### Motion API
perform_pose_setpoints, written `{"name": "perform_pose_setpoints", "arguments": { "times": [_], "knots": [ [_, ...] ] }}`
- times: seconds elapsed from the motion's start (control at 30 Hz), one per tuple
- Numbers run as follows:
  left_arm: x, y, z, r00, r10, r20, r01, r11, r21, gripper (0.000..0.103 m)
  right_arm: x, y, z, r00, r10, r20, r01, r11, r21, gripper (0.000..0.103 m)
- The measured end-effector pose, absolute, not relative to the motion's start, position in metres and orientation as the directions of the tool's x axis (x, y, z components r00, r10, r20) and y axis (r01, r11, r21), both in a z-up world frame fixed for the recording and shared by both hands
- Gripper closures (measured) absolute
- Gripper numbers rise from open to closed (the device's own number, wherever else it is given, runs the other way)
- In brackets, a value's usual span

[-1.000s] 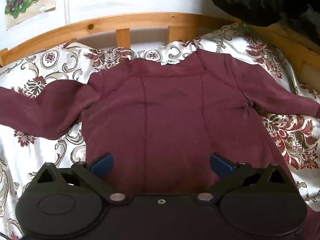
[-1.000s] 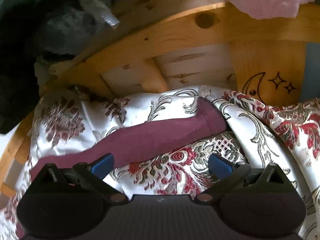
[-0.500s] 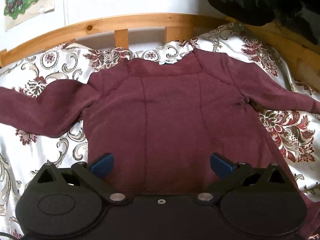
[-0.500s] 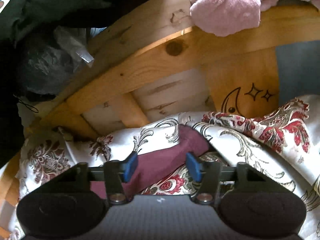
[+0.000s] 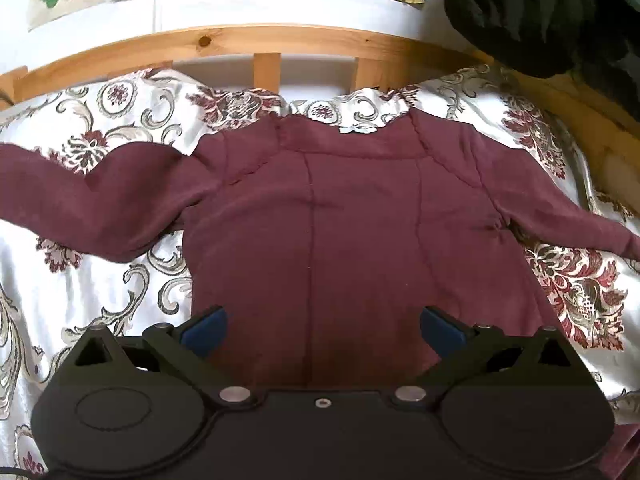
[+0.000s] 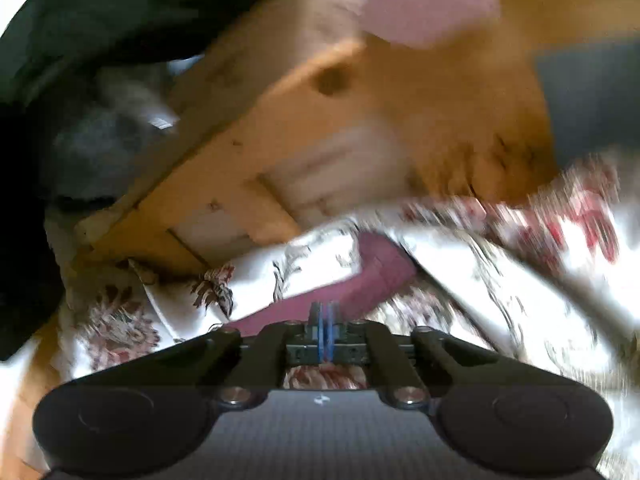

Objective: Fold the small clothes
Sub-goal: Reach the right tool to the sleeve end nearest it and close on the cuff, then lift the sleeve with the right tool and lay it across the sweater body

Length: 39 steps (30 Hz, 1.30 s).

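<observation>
Left tongs point(image 5: 322, 330) held wide apart over hem of maroon long-sleeved top point(image 5: 352, 220), spread flat on floral bedspread point(image 5: 80, 280) | right tongs point(image 6: 325, 330) clenched on sleeve cuff point(image 6: 372, 276) | soft, light, floppy; best gripped at cuffs/hem, probably.

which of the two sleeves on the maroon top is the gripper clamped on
The top's right-hand sleeve, the one running toward the wooden bed rail: the right gripper is shut on it. The other sleeve lies free; the left gripper is open above the hem.
</observation>
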<state>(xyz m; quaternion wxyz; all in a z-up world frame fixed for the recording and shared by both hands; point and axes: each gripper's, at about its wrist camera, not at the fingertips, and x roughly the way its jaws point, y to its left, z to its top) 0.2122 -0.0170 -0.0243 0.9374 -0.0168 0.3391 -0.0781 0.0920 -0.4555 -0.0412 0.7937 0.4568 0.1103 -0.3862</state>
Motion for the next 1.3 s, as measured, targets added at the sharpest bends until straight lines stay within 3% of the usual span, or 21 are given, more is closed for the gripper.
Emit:
{"name": "perform_pose_setpoints", "arguments": {
  "times": [0.07, 0.3, 0.4, 0.47, 0.57, 0.77, 1.0, 1.3],
  "knots": [
    [0.213, -0.015, -0.025, 0.756, -0.16, -0.635, 0.128, 0.987, -0.096, 0.001, 0.079, -0.459, -0.047, 0.717, -0.474, -0.511, 0.666, 0.249, 0.703, 0.053],
    [0.219, -0.017, -0.03, 0.747, -0.148, -0.648, 0.131, 0.989, -0.074, 0.001, 0.09, -0.475, -0.047, 0.671, -0.519, -0.529, 0.703, 0.221, 0.676, 0.047],
    [0.221, -0.017, -0.033, 0.743, -0.145, -0.653, 0.129, 0.989, -0.073, 0.001, 0.105, -0.484, -0.049, 0.619, -0.537, -0.573, 0.754, 0.202, 0.625, 0.056],
    [0.222, -0.017, -0.035, 0.739, -0.14, -0.659, 0.127, 0.99, -0.068, 0.001, 0.113, -0.489, -0.052, 0.573, -0.55, -0.607, 0.789, 0.172, 0.589, 0.078],
    [0.222, -0.018, -0.036, 0.737, -0.132, -0.663, 0.123, 0.991, -0.061, 0.001, 0.114, -0.491, -0.056, 0.561, -0.564, -0.606, 0.795, 0.163, 0.585, 0.095],
    [0.223, -0.021, -0.02, 0.738, -0.109, -0.666, 0.141, 0.99, -0.006, 0.001, 0.12, -0.477, -0.044, 0.612, -0.598, -0.517, 0.765, 0.285, 0.577, 0.098],
    [0.235, 0.001, 0.011, 0.731, -0.061, -0.679, 0.097, 0.995, 0.014, 0.001, 0.14, -0.439, -0.001, 0.718, -0.613, -0.33, 0.686, 0.544, 0.483, 0.098],
    [0.228, 0.036, 0.03, 0.774, -0.07, -0.629, 0.094, 0.996, 0.005, 0.001, 0.182, -0.347, 0.049, 0.871, -0.471, -0.142, 0.491, 0.827, 0.274, 0.098]
  ]
}}
